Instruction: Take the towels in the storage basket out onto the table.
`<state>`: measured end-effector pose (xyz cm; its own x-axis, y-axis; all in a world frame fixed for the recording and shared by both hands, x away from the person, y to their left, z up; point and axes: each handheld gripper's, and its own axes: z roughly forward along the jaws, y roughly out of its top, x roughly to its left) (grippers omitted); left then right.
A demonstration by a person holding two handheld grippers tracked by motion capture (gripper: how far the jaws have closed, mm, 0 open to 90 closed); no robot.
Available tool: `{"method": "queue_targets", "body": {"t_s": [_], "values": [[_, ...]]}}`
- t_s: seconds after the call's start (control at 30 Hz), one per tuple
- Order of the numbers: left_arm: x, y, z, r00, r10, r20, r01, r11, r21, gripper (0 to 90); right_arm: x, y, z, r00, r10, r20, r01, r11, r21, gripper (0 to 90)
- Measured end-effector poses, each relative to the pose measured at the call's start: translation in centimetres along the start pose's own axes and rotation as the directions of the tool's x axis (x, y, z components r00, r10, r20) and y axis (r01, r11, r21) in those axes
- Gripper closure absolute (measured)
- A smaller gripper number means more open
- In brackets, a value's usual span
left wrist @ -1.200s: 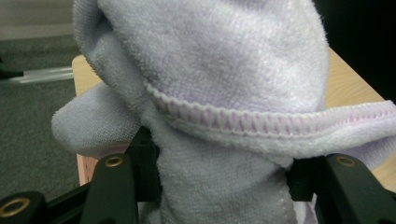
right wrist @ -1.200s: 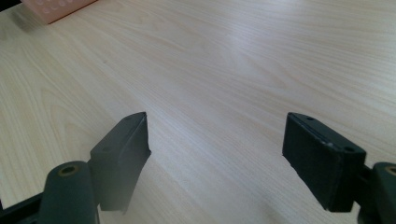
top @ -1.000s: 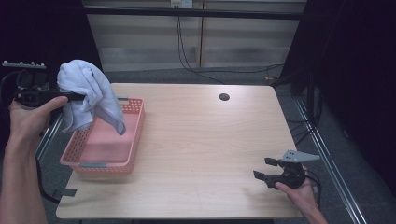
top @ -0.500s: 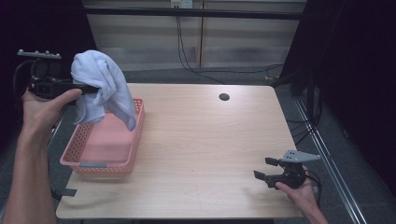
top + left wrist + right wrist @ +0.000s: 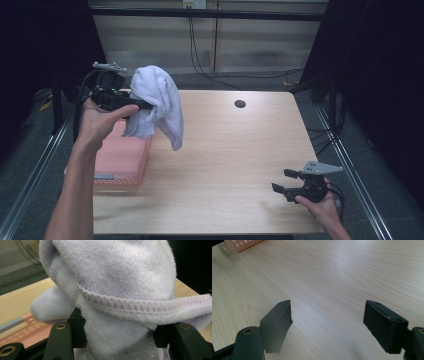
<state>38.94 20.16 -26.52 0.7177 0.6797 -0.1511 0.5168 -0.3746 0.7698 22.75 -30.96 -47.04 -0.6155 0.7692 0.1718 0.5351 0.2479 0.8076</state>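
**Holding a towel above the basket edge**

Gripping a bunched white towel (image 5: 156,102), the left gripper (image 5: 131,105) is raised above the table (image 5: 225,150) at about 10 o'clock in the high view; its jaws are closed on the cloth. In the left gripper view, the towel (image 5: 112,290) bulges between and above the two black jaws, with a stitched hem running across it. From the jaws the towel hangs down toward 5 o'clock, its lower tip over bare wood just beside the pink basket (image 5: 122,160). The basket sits on the table at 8 o'clock, below the left hand (image 5: 97,122). At 4 o'clock the right gripper (image 5: 282,181) sits low near the table's front edge, held by the right hand (image 5: 320,205), well apart from the towel. Its jaws stand wide with nothing between them; the right gripper view shows bare wood grain between them and a corner of the basket (image 5: 242,243) at 11 o'clock.
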Motion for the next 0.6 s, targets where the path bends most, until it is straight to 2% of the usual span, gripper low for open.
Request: {"method": "queue_targets", "body": {"t_s": [0.13, 0.43, 0.6], "values": [[-1.3, 0.2, 1.5, 0.9994, 0.022, 0.025, -0.023, 0.9997, 0.012, 43.6, 0.0, 0.0, 0.0, 1.0000, -0.002, 0.001, 0.002, 1.000, 0.003, 21.8], [-3.8, -0.5, 5.7, 0.9949, 0.023, 0.098, -0.027, 0.9987, 0.044, 43.2, 0.0, 0.0, 0.1, 1.0000, -0.002, 0.002, 0.002, 1.000, 0.005, 21.8], [-5.6, -1.3, 8.7, 0.9906, 0.041, 0.131, -0.054, 0.9939, 0.097, 43.0, -0.1, 0.0, 0.1, 1.0000, 0.000, -0.002, 0.000, 1.000, 0.008, 21.7]]}}
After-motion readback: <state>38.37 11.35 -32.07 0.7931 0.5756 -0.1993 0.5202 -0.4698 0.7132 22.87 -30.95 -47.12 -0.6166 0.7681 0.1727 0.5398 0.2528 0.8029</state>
